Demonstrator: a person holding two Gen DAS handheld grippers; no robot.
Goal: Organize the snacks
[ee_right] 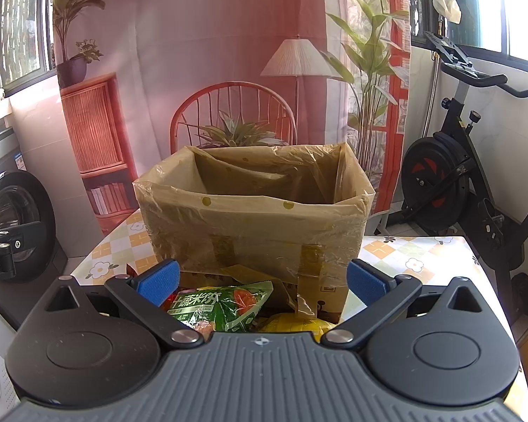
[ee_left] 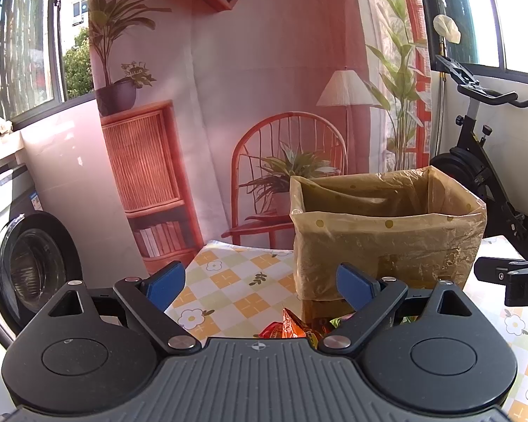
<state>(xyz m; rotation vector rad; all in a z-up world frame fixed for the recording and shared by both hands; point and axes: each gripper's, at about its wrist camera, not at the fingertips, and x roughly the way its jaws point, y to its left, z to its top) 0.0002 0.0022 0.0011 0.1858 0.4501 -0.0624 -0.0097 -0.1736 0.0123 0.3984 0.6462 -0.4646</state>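
Both grippers released, jaws wide, nothing between the pads. Left gripper [ee_left: 262, 286] hangs over the checked tablecloth [ee_left: 228, 281]; right gripper [ee_right: 262, 286] sits right above the snack pile. Green snack bag [ee_right: 225, 304] and yellow packet [ee_right: 295, 323] lie near, against the front of the plastic-lined cardboard box [ee_right: 253, 218]. Orange packet [ee_left: 292, 325] at the pile's left edge.

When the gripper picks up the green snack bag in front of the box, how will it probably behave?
The green snack bag looks like thin, glossy, crinkled film, so it will probably flex and may slip between the pads. It seems puffy, so likely light for its size. It lies on other packets near the box, which may shift when it is lifted.
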